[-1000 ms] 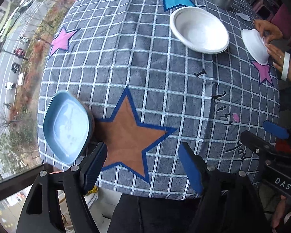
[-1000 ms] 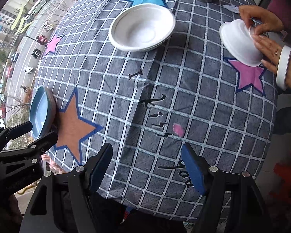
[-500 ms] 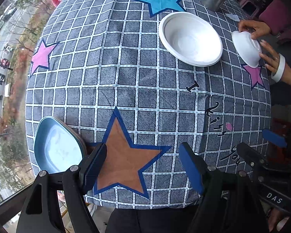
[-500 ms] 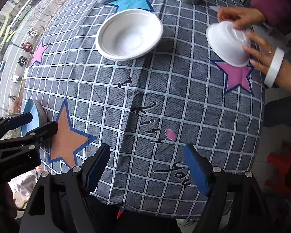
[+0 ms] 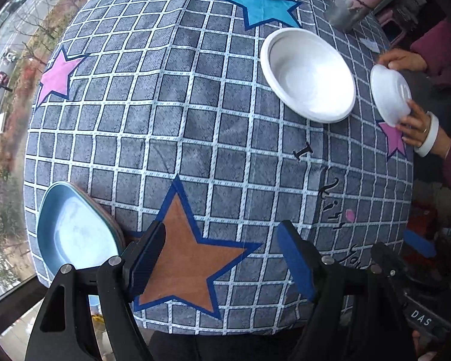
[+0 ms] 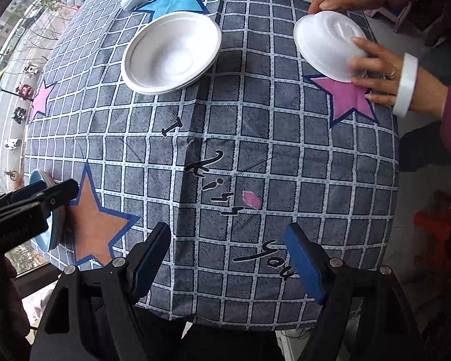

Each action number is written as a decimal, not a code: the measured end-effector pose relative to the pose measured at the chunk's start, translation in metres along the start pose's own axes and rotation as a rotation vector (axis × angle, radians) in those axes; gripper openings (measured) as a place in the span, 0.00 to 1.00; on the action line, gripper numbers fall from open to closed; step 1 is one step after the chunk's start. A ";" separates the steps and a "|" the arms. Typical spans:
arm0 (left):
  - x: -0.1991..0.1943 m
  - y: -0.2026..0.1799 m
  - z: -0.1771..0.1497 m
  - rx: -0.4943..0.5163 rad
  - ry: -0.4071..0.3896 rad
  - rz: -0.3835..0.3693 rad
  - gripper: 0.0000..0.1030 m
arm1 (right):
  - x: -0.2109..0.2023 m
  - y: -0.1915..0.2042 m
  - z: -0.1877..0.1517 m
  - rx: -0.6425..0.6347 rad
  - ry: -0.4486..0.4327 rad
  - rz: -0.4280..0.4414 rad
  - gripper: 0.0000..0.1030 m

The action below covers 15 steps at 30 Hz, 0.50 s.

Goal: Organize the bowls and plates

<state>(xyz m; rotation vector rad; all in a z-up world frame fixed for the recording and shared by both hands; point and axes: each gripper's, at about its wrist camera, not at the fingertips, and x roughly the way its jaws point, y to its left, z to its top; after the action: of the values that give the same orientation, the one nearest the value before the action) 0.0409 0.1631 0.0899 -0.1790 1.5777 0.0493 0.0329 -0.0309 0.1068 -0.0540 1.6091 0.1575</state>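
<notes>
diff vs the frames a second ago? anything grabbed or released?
Nothing grabbed or released: left gripper and right gripper both hang empty, open. The left one shifted toward the blue plate. Another person's hands turned the small white bowl bottom-up. The white plate stayed put.

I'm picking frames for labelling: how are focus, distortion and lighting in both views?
Left wrist: sharp, soft daylight, strong fisheye bowing the tablecloth grid, dark corners. Right wrist: equally sharp and bowed; the white bowls look bright, faint shadows only.
</notes>
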 end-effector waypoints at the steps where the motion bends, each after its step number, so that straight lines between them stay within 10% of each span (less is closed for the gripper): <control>1: 0.001 0.000 0.000 0.002 0.000 -0.006 0.77 | -0.001 0.000 0.000 0.000 -0.001 -0.006 0.77; 15: 0.015 0.014 0.001 -0.033 0.032 -0.039 0.78 | 0.002 0.019 -0.007 -0.043 0.013 -0.044 0.77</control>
<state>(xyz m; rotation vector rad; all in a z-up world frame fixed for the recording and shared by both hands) 0.0397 0.1759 0.0740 -0.2372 1.6052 0.0419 0.0236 -0.0132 0.1060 -0.1236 1.6159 0.1575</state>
